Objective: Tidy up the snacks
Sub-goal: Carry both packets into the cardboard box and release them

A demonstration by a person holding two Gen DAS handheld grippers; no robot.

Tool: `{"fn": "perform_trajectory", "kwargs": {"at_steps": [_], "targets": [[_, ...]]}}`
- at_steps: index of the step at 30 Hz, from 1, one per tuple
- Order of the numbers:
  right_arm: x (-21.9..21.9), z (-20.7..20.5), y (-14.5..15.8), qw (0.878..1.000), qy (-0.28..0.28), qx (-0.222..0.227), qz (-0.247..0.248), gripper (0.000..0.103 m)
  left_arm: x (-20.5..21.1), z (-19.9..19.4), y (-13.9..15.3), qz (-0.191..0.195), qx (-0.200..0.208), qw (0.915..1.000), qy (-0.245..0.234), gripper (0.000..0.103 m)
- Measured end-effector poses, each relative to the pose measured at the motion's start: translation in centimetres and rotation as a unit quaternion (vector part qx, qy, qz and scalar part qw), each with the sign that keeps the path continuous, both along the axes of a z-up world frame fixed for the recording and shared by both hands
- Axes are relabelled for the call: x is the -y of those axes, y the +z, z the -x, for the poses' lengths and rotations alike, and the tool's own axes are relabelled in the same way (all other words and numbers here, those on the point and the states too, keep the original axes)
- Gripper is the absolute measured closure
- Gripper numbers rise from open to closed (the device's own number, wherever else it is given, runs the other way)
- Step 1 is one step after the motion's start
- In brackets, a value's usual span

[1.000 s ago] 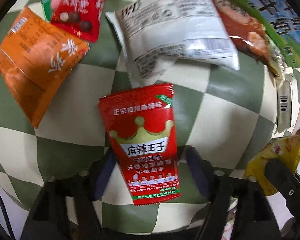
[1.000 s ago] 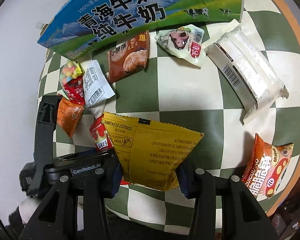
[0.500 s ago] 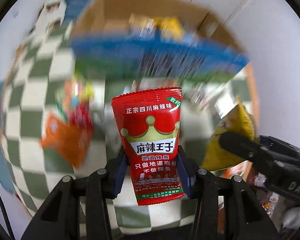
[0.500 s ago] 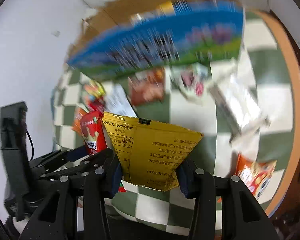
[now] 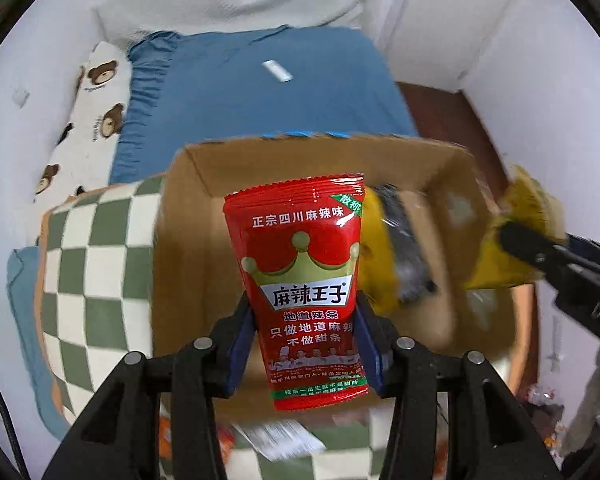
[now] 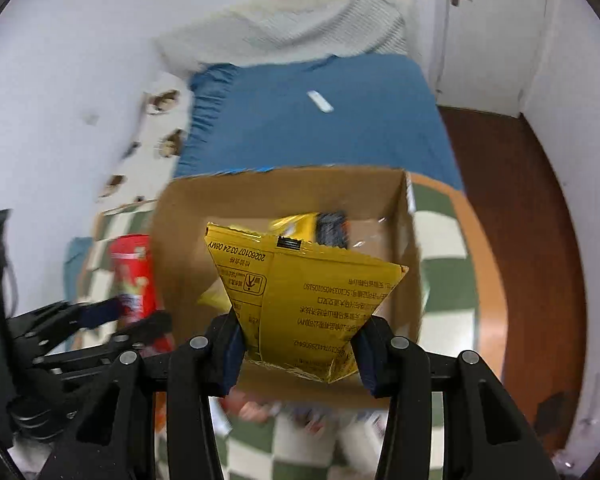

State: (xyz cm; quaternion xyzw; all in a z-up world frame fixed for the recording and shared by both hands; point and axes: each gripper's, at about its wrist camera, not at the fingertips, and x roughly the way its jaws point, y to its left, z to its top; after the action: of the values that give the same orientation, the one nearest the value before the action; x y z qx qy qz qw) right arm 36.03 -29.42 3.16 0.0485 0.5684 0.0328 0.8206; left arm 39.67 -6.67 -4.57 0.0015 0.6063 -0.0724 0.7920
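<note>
**Two packets held over the open box**

An open cardboard box [image 5: 188, 264] fills mid-frame in both wrist views, resting on the green-and-white checked tabletop [image 5: 96, 264]. Inside it lies a yellow packet [image 5: 376, 256] beside something dark and blurred. A blue bed [image 5: 260, 112] and a bear-print pillow [image 5: 92, 120] occupy the upper frame.

The red snack packet [image 5: 304, 280] stands upright at centre, long axis vertical, crown print facing the camera. The left gripper [image 5: 304, 340] is clamped on its lower half.

The yellow snack bag [image 6: 300, 296] sits centre-low in the right wrist view, its print upside down, widening upward. The right gripper [image 6: 300, 344] is pinched on its narrow lower end, in front of the box opening.
</note>
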Motion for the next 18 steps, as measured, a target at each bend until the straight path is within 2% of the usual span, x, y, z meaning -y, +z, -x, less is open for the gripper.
{"fn": "perform_trajectory", "kwargs": {"at_steps": [4,9,10,11,12,13,14,18], "targets": [[0.9,-4.9,-3.6,0.997,-0.057,-0.043,-0.015,0.054,-1.0,-4.8,-3.3,-0.022,-0.025,0.9993,0.017,0.057],[1.4,-8.0,-7.1,0.994,-0.094,-0.062,-0.009,0.053,-1.8,-8.6,-6.2,-0.043,-0.048,0.9977,0.021,0.053],[1.5,-8.7,-7.8,0.992,-0.100,-0.070,-0.013,0.047,-2.0,-9.2,-6.5,-0.040,-0.053,0.9975,0.024,0.050],[1.6,-9.3,-8.4,0.992,-0.101,-0.075,-0.017,0.030,-2.3,-9.7,-6.9,-0.038,-0.056,0.9973,0.028,0.042],[1.7,-9.5,-9.2,0.991,-0.101,-0.087,-0.017,0.020,-2.5,-10.1,-7.1,-0.035,-0.058,0.9973,0.028,0.033],[1.6,-9.8,-9.8,0.990,-0.099,-0.095,-0.016,0.008,-2.8,-10.5,-7.3,-0.029,-0.059,0.9974,0.030,0.014],[1.6,-10.2,-10.5,0.991,-0.093,-0.098,-0.015,0.008,-2.9,-10.7,-7.3,-0.027,-0.057,0.9975,0.031,0.010],[1.0,-10.3,-11.4,0.992,-0.071,-0.105,-0.004,0.008,-3.5,-10.6,-7.4,-0.010,-0.055,0.9978,0.034,0.009]]}}
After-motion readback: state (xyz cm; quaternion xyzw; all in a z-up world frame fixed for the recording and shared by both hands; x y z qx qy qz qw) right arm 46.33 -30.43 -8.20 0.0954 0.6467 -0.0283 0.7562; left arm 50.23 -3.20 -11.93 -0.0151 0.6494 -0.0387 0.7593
